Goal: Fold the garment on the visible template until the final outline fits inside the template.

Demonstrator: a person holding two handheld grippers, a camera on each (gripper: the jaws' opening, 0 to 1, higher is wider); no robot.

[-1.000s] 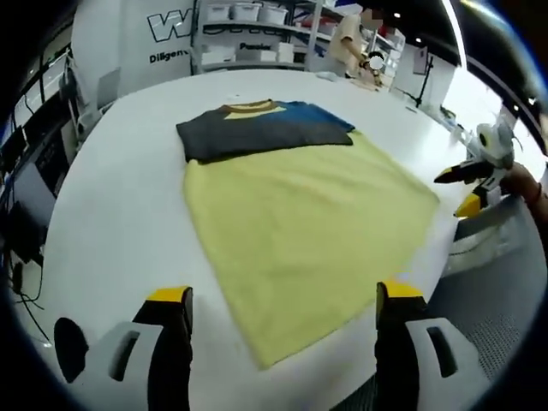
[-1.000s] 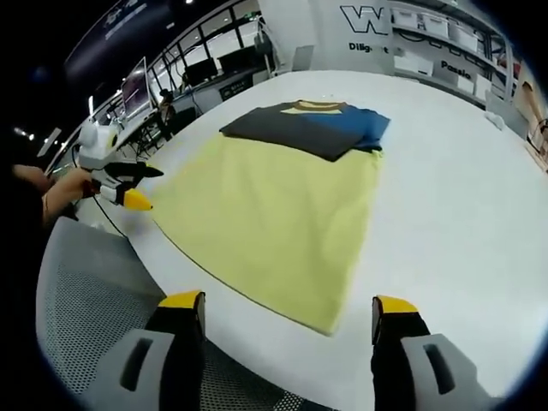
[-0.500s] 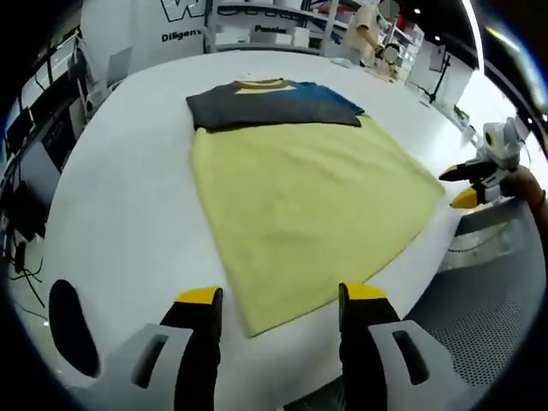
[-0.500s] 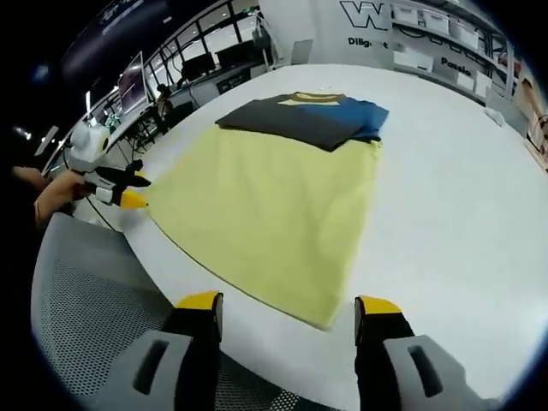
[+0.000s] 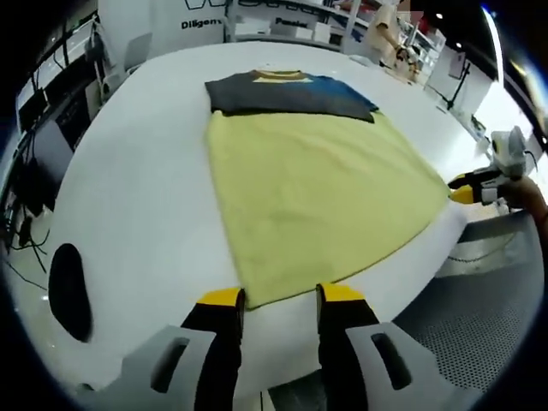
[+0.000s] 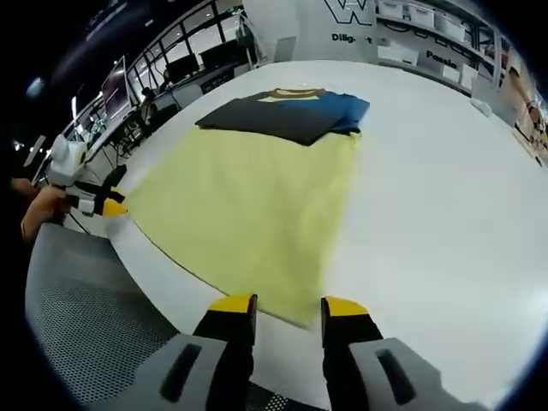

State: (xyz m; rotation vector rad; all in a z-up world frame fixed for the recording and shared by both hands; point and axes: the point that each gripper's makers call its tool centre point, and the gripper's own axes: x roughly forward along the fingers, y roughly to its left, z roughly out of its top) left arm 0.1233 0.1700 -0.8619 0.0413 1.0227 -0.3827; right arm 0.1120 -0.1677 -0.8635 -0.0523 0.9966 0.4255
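Garment (image 5: 321, 205): your yellow cloth lies spread flat on the white desk (image 5: 128, 188), and its far end carries a folded band of dark grey, blue and a yellow collar (image 5: 287, 91).
Left tool (image 5: 276, 298): you hold it at the near left corner of the yellow cloth; its yellow-tipped jaws stand close together with the corner's edge just between them, though you cannot tell from here whether they have bitten the fabric.
Right tool (image 6: 286, 306): it sits at the near right corner of the cloth, jaws narrowly apart around the edge; whether it grips is not clear either.
Other tool seen across: your right tool (image 5: 479, 182) shows at the cloth's right corner, your left tool (image 6: 94, 204) at the left one.
Desk edge: a grey mesh surface (image 6: 94, 334) lies below the near rim.
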